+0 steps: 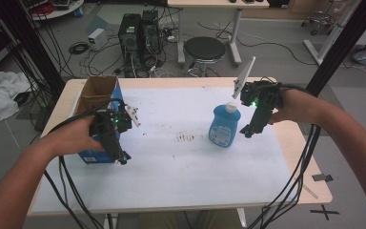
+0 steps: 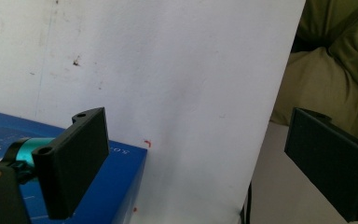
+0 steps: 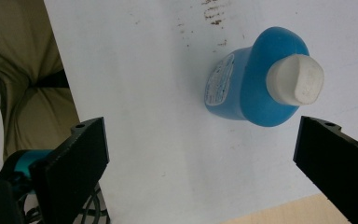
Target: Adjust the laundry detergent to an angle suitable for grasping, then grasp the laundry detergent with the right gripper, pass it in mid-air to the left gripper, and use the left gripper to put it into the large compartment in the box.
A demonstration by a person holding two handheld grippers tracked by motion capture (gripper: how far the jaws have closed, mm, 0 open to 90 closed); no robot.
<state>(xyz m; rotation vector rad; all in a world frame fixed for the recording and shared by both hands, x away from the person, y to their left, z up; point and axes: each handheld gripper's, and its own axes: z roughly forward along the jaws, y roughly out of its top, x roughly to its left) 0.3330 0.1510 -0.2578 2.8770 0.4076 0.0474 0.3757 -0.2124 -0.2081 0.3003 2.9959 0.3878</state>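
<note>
On the right half of the worktop stands a blue bottle with a white cap, upright on the white sheet, just beside the right tool. Right tool jaws wide apart, nothing between them; in the right gripper view the bottle sits ahead, apart from both jaws. Left tool also wide and empty, hovering at the near corner of an open blue box on the left.

Bottle likely rigid plastic, smooth and a bit slippery, moderate weight if filled with liquid. Best hold probably across the narrower upper body below the cap; the cap itself looks too small for a sure grip.

Sheet has brown smudges near centre. Beyond: black stool, computer towers, loose cables on a grey floor.
</note>
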